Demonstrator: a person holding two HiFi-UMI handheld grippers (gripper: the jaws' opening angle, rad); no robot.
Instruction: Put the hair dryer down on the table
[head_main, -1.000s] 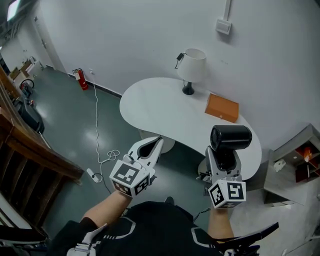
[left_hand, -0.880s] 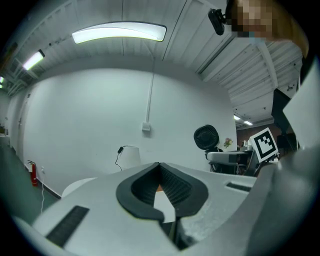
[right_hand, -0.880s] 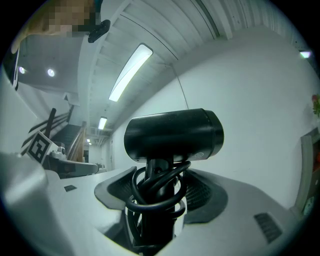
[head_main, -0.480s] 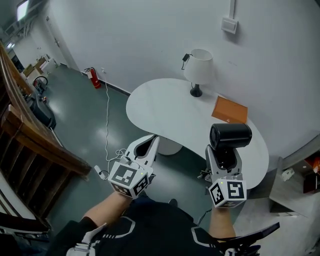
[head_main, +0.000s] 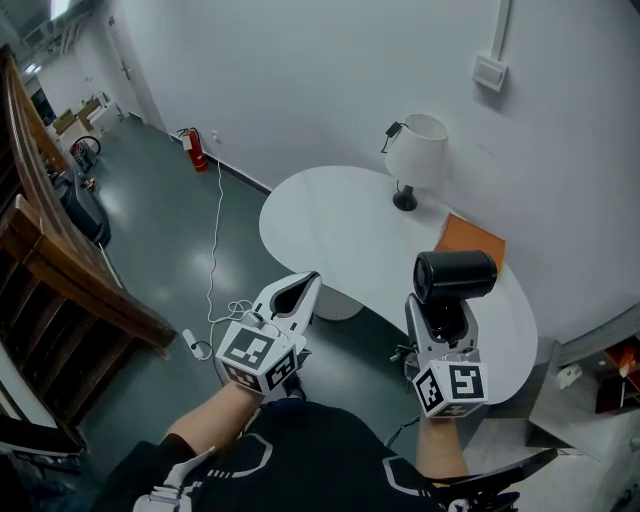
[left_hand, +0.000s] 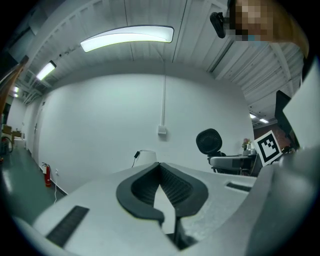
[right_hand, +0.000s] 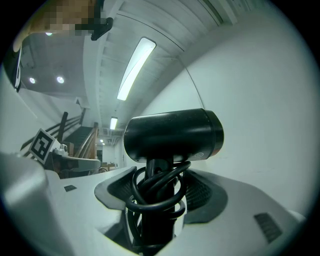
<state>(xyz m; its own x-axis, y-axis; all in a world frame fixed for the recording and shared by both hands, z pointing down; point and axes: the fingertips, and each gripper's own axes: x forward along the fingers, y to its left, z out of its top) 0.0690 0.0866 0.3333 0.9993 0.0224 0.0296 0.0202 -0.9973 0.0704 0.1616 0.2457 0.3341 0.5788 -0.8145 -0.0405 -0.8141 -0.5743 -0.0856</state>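
A white wall (head_main: 300, 80) backs a rounded white table (head_main: 330, 220), grey-green floor (head_main: 160, 240), wooden railing (head_main: 90, 288).

White kidney-shaped worktop (head_main: 330, 225) against wall. On it: white-shaded lamp (head_main: 416, 152) near back edge, flat orange item (head_main: 470, 240) just right of lamp. Rest bare.

A white-shaded lamp (head_main: 418, 150) stands just beside a flat orange box (head_main: 470, 242); a red fire extinguisher (head_main: 196, 150) stands against the wall; a white cable (head_main: 215, 250) trails across the grey floor (head_main: 150, 220).
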